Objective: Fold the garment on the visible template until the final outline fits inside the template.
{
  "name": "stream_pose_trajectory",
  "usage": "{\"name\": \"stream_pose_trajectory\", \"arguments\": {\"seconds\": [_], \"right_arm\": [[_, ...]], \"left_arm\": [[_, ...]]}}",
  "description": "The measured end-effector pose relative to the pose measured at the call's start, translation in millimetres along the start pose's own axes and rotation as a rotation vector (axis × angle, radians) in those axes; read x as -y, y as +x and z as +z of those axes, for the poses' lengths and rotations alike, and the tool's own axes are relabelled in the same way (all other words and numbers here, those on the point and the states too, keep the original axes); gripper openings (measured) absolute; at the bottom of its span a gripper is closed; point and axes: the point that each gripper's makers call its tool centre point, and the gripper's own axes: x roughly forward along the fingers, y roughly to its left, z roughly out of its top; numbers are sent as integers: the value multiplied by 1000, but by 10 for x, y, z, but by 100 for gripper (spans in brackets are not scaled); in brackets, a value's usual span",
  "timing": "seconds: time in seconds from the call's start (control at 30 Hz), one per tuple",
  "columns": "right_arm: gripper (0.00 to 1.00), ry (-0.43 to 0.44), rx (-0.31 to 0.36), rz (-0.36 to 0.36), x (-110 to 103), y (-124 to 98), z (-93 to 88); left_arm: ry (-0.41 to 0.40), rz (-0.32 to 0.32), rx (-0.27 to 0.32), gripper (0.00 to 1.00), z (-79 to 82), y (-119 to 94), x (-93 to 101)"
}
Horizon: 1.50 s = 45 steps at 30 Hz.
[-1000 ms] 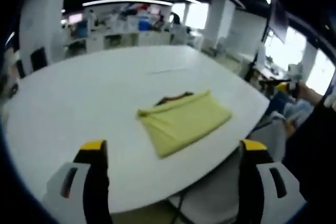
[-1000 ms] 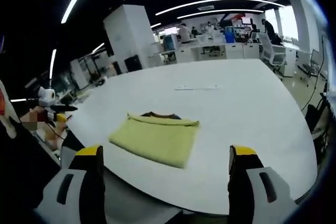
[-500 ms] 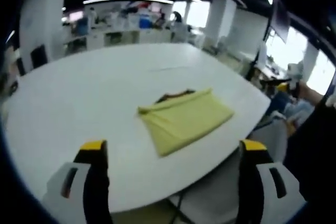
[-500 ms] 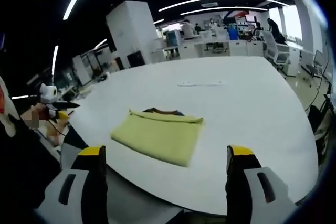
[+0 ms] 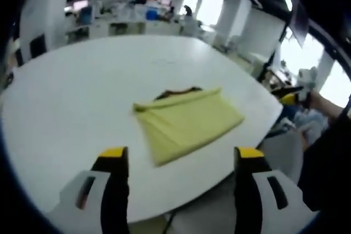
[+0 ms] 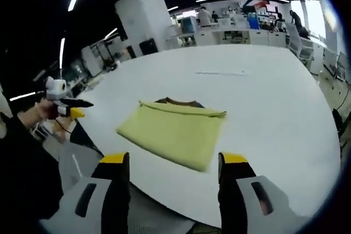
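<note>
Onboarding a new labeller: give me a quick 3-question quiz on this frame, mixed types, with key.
1. True or false: the left gripper holds the yellow garment.
2. The garment lies on: A) a chair B) the white table C) the floor.
3. Fill in: the right gripper is ____ (open/shut).

Key: 1 false, it is open and apart from the folded garment. 2 B. 3 open.

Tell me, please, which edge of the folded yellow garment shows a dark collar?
The far edge of the yellow garment, away from both grippers: a dark collar peeks above it, while the other edges are plain yellow.
</note>
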Motion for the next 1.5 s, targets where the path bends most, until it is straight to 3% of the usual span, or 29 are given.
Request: {"name": "stream_pose_trajectory", "arguments": {"seconds": [0.2,0.43,0.8,1.17,1.5], "right_arm": [[54,-30,-10,30,-34,263,73],[43,-62,-54,43,67,589,44],[37,-60,-72,50,198,852,70],[28,-144,-135,0,413,1207,-18],[19,-173,-160,-15,580,1559,74]], "left_arm": [[-37,-6,-14,59,3,242,-49],[-24,1,-40,55,53,493,-191],[-21,3,-63,49,71,755,-311],[-21,24,-79,35,93,1057,-519],[36,43,-108,26,148,1477,-703]]}}
